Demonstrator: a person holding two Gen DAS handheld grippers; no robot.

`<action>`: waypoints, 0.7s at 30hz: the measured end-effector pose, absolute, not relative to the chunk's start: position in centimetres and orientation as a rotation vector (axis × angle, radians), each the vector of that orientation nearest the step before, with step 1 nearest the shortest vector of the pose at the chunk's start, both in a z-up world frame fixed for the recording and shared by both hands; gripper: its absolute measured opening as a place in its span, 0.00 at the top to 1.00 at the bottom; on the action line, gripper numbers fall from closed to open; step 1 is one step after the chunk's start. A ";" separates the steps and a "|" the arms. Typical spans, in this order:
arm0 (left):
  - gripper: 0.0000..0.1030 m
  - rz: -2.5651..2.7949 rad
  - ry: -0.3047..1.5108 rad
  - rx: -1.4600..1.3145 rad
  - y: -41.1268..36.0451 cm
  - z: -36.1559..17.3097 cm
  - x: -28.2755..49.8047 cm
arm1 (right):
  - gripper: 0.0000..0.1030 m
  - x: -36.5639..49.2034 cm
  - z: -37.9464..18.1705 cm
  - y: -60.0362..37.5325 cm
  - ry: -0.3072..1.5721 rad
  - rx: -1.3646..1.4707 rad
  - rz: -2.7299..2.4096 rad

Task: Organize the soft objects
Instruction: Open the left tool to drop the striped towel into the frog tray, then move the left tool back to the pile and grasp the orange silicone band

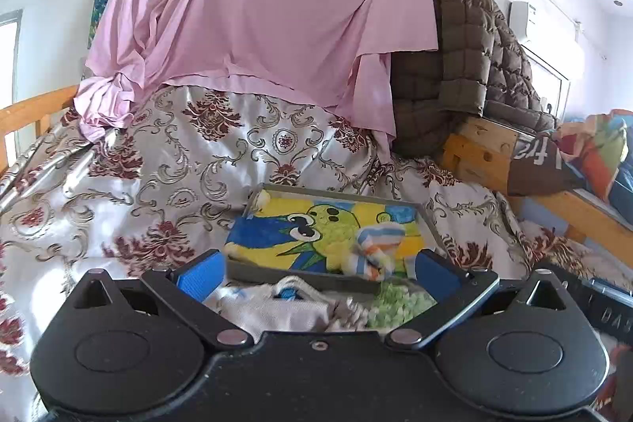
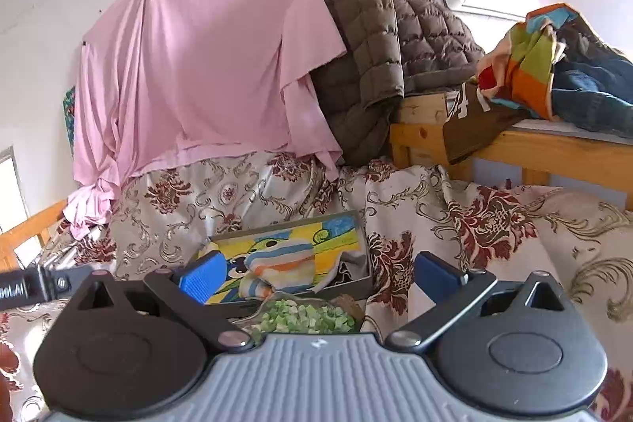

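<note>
**A:** On the bed, what lies ahead of you?

**B:** Ahead of my left gripper sits a shallow grey tray on the floral bedspread, its floor painted with a yellow and blue cartoon. A striped soft toy, banded blue, orange and white, lies inside it toward the right side, blurred in that view.

**A:** And your jaws?

**B:** Both pairs stand wide apart and hold nothing. My right gripper looks at the same tray from the other side; there the striped soft toy lies in the middle of it, with a grey cloth bunched in the tray's right corner.

**A:** Anything nearer to you?

**B:** A green fluffy piece lies just before the tray's near edge, between my right fingers. From the left wrist, I see the same green fluffy piece beside a grey drawstring pouch.

**A:** Behind?

**B:** A pink sheet hangs down the wall, with a brown quilted jacket draped over a wooden frame to its right.
</note>
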State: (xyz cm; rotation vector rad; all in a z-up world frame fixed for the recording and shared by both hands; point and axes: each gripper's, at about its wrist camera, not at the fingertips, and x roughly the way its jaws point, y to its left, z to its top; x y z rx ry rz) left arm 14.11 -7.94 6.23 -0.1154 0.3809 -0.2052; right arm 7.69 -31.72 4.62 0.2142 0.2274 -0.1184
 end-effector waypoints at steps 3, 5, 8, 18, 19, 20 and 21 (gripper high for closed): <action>0.01 -0.205 0.369 -0.106 -6.7 5.7 12.2 | 0.00 6.0 4.6 -31.0 0.213 0.228 -0.102; 0.01 -0.204 0.362 -0.095 -5.8 5.3 10.8 | 0.00 4.9 4.6 -30.5 0.212 0.227 -0.091; 0.01 -0.219 0.358 -0.066 -4.6 4.6 8.9 | 0.00 3.7 4.4 -29.6 0.234 0.215 -0.092; 0.01 -0.298 0.443 -0.020 -1.9 1.9 5.5 | 0.00 1.6 2.4 -28.0 0.446 0.272 -0.125; 0.01 -0.301 0.460 -0.019 -1.7 1.6 5.4 | 0.00 1.6 2.1 -28.1 0.477 0.290 -0.129; 0.01 -0.302 0.482 -0.016 -1.5 1.3 5.4 | 0.00 1.8 1.9 -28.2 0.506 0.307 -0.131; 0.01 -0.302 0.503 -0.013 -1.5 1.1 5.4 | 0.00 1.9 1.5 -28.4 0.535 0.320 -0.129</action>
